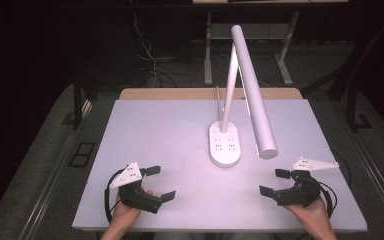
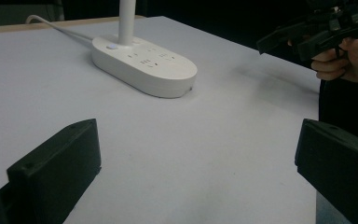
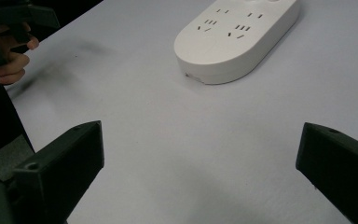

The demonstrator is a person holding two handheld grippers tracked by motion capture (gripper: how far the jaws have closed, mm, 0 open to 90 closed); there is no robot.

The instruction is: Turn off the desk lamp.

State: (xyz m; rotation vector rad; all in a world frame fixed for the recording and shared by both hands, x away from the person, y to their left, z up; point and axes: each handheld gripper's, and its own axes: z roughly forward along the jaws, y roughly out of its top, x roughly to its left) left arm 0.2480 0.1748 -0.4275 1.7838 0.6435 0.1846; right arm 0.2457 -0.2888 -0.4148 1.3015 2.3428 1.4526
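Note:
A white desk lamp stands on the table, its oval base (image 1: 225, 145) dotted with socket holes, an upright stem and a long tube head (image 1: 254, 92) slanting down to the right. The base (image 2: 144, 65) lies ahead in the left gripper view, and the base (image 3: 237, 35) lies ahead in the right gripper view. My left gripper (image 1: 160, 182) rests near the front left edge, open, nothing between its jaws. At the front right my right gripper (image 1: 275, 181) is open too, and empty. Both point toward the lamp base from either side.
The white table top (image 1: 170, 130) has a wooden strip along its far edge. The lamp's cord (image 2: 60, 29) runs off the back. Dark floor, cables and metal desk legs (image 1: 208, 50) lie beyond the table. The other hand's gripper (image 2: 314, 32) hovers at the upper right in the left gripper view.

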